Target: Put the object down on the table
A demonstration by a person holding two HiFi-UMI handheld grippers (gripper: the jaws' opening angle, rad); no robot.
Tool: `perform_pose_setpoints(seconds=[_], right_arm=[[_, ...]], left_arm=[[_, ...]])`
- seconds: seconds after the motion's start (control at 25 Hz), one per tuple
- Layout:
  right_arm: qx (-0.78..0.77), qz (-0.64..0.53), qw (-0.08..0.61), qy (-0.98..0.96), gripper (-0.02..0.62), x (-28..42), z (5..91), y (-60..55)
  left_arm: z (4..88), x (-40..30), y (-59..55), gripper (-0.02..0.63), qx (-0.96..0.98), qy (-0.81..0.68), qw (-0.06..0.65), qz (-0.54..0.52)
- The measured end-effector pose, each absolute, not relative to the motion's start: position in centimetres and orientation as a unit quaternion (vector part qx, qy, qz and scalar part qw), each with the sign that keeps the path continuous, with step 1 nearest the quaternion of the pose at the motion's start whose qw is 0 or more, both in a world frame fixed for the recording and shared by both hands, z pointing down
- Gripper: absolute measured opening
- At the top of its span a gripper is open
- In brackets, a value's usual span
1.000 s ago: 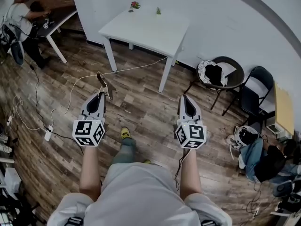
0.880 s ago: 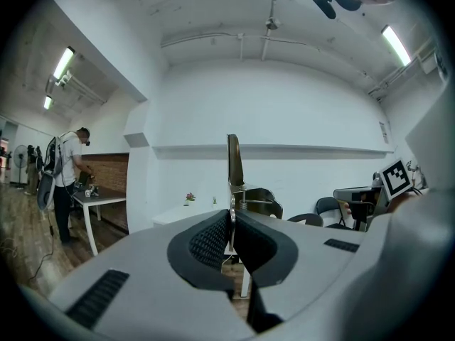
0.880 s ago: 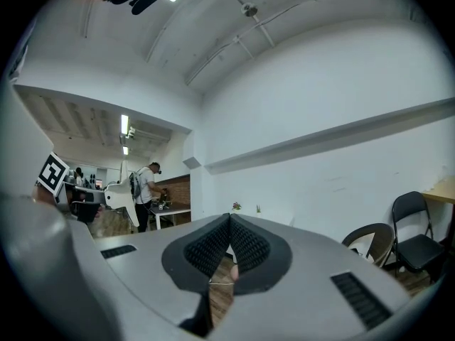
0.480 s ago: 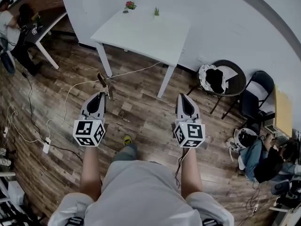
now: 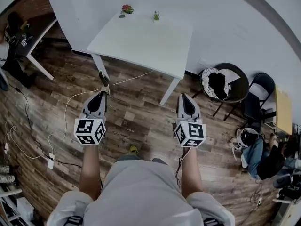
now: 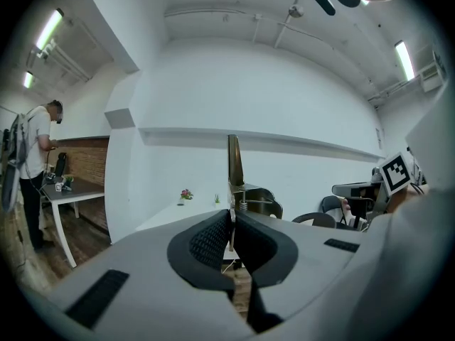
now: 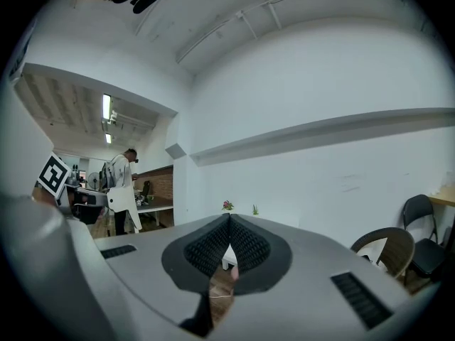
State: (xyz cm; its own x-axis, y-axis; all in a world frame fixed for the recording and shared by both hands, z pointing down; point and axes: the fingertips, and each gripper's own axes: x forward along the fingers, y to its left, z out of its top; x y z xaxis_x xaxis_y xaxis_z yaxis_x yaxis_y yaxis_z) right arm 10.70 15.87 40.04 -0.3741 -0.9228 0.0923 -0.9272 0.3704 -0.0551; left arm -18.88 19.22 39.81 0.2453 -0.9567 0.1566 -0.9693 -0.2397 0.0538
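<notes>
My left gripper [image 5: 101,94] is shut on a thin brownish tool [image 5: 103,78] that sticks out past its tips over the wooden floor. In the left gripper view the tool [image 6: 234,163] stands upright as a narrow blade, with a metal spring part beside it, pinched between the dark pads of the left gripper [image 6: 232,217]. My right gripper [image 5: 185,97] is level with the left one, and in the right gripper view the right gripper [image 7: 229,222] is shut with nothing in it. The white table [image 5: 141,44] stands just ahead of both, with two small potted plants [image 5: 126,8] at its far edge.
A round chair [image 5: 218,81] and a black folding chair [image 5: 257,95] stand to the right of the table. Bags and clothes [image 5: 263,159] lie at the far right. A white cable [image 5: 70,98] runs over the floor on the left. A person [image 6: 35,148] stands at a desk far left.
The white table has come closer and now sits nearer the gripper tips. Both grippers keep the same pose, the left still shut on the tool.
</notes>
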Motion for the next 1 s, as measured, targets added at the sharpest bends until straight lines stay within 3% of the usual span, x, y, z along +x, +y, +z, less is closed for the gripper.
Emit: perform_pose_setpoints(seconds=[0.56, 1.0], right_arm=[[0.568, 0.049, 0.044, -0.820, 0.009, 7.5, 41.2, 8.6], [0.575, 0.055, 0.040, -0.816, 0.009, 9.3, 42.6, -3.4]], left_arm=[[40.6, -21.5, 11.1, 0.018, 0.801, -0.593, 0.072, 0.044], [41.8, -21.8, 1.4, 0.020, 0.787, -0.609, 0.073, 0.065]])
